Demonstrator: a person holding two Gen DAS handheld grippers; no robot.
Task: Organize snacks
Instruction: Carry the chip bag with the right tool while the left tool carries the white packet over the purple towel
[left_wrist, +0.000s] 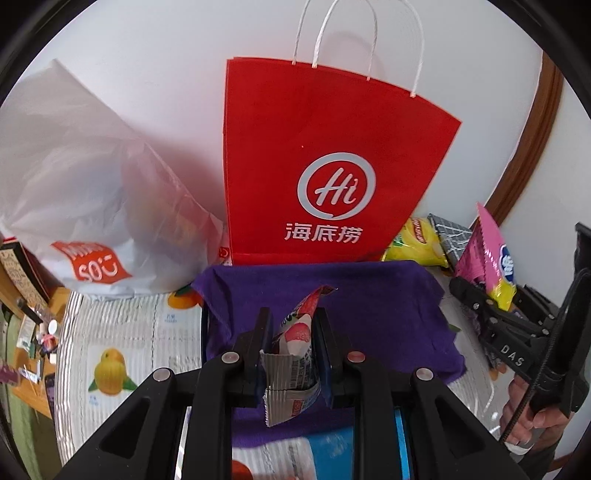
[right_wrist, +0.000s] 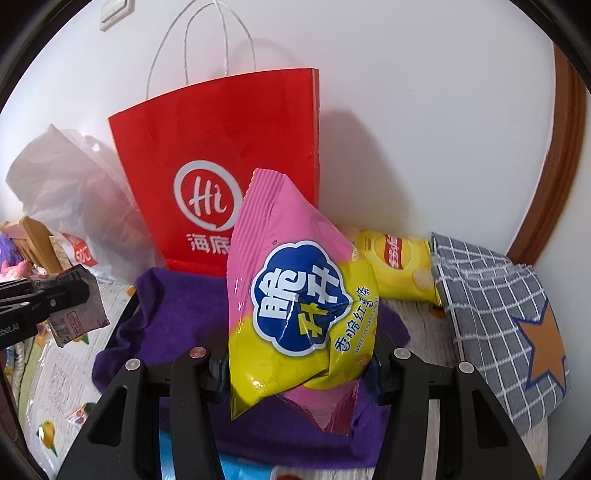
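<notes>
Crinkly and light, puffed pink-and-yellow chip bag (right_wrist: 295, 302) sitting pinched at its lower end in half-open right gripper (right_wrist: 295, 363), slim foil sachet (left_wrist: 295, 347) nipped by fully closed left gripper (left_wrist: 290, 354).

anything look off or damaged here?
Nothing spilled or torn. The small packet in the left gripper is crumpled and bent at its lower end. The pink bag in the right gripper is tilted. A yellow chip bag lies by the wall.

Both wrist views look steeply down, close, sharing the red bag (left_wrist: 317, 166) (right_wrist: 221, 166).
</notes>
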